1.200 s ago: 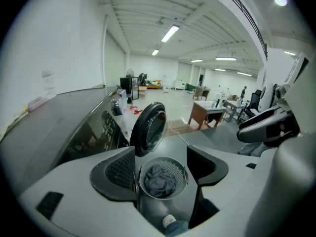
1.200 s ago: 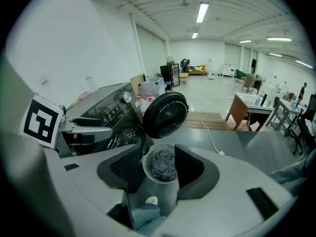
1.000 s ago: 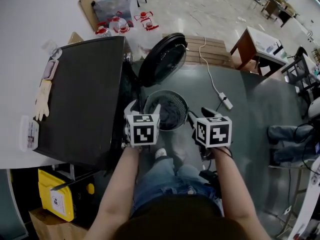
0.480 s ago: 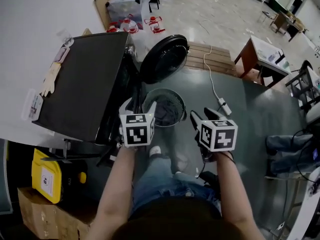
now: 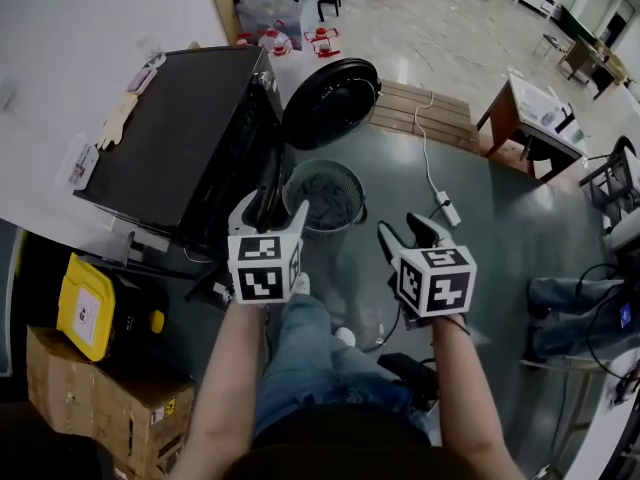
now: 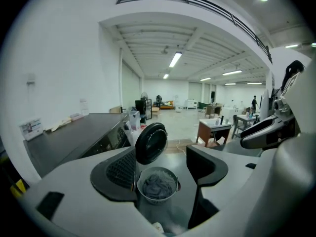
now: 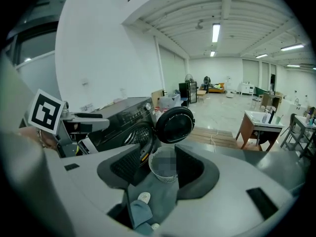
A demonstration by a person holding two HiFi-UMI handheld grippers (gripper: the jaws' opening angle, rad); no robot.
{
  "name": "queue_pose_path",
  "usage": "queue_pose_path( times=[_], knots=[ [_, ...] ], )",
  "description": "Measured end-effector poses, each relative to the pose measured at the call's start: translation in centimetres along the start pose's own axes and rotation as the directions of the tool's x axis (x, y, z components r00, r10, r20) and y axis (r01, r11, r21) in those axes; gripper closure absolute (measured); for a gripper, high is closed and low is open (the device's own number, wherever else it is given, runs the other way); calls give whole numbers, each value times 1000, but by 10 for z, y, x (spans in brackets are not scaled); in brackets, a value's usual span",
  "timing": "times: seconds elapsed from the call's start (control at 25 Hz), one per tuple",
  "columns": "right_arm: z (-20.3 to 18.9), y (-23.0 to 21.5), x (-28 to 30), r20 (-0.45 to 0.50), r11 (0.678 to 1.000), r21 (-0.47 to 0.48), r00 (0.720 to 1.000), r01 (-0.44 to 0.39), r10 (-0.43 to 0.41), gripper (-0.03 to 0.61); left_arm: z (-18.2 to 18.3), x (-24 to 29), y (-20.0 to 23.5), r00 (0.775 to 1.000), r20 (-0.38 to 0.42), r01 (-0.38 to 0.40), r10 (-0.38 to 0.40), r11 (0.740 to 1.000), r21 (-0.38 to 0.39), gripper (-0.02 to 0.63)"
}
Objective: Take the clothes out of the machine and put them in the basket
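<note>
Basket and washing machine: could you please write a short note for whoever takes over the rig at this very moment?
Left gripper: open, empty, beside the basket.
Right gripper: open, empty, on the basket's other side.
Things: the basket stands on the floor before the machine, whose door is open. Grey clothes lie in the basket.
Done: clothes are in the basket.
Left: check the drum. The part that shows looks empty; the rest is hidden.

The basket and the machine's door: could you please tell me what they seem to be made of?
Basket: probably matte pale plastic, its wall a lattice of holes. Door: glossy dark, likely plastic or glass, judging by its sheen.
</note>
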State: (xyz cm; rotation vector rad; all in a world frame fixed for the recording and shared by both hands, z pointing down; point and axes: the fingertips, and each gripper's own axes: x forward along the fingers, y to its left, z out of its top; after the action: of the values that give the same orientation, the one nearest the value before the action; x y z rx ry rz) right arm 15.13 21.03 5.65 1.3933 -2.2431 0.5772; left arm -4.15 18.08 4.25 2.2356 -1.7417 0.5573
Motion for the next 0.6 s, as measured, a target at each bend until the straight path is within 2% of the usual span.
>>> queue_pose_path(
  times=[0.24,0.36,0.52,0.56,0.6],
  knots=[
    [11,2,-35,87,1000,-24,996,-9,11,366,12,-30,-18,999,45,11,-12,999,36,296],
    [18,0,-47,131,999,-43,991,8,-2,397,20,-38,-19,997,75,8,-11,999,40,309],
    [25,5,-59,175,996,-82,984,41,-26,444,36,-54,-14,990,143,-14,3,997,78,396],
    [29,7,-62,190,994,-96,981,53,-34,465,41,-59,-12,986,164,-19,4,996,90,415],
    [34,10,-66,210,991,-112,977,67,-43,513,46,-64,-11,982,187,-28,8,994,103,441]
  ],
)
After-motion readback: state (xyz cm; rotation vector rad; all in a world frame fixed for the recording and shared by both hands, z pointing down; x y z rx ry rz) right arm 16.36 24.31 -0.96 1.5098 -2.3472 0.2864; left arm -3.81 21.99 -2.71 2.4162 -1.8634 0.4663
